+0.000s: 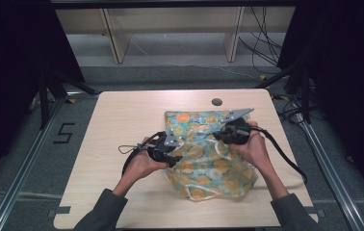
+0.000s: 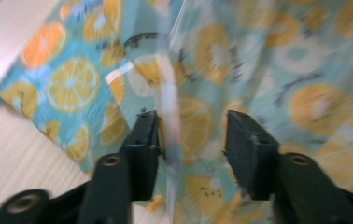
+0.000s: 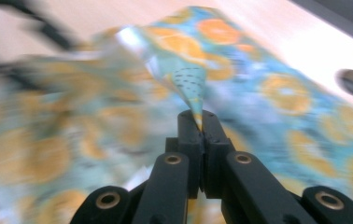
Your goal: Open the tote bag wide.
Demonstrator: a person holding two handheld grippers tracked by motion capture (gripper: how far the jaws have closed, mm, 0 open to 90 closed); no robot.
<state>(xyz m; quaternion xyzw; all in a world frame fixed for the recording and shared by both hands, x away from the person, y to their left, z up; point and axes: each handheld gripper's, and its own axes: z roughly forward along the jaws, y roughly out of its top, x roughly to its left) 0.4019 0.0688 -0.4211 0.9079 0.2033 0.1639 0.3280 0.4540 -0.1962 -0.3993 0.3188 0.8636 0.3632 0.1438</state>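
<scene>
— Risk first: thin film of the fruit-print bag (image 1: 209,154) pinched into a peak by the right gripper (image 3: 201,122), jaws clenched on that fold. Could tear or slip free under a sharp upward tug, being so slick.

— And the left gripper (image 2: 191,135)?

— Jaws apart, a white-edged fold of the bag standing between them, pads not pressing. Nothing held on that side, so any lift would hang from one pinch alone and likely twist the bag or drag it over the desk (image 1: 122,125).

— Whereabouts on the desk?

— Right of centre, running from near the round hole (image 1: 217,102) by the far edge down towards the near edge, crumpled and puffed at the near end.

— Material?

— Glossy plastic, teal with orange and yellow citrus slices, creased, catching light along the ridges. White cord handle (image 1: 204,195) looping out at the near end. Pale wood-grain top beneath, smooth, offering little friction.

— Other hazards?

— Black cables (image 1: 286,156) trailing from both grippers; possible snag on the bag's loose end.
</scene>
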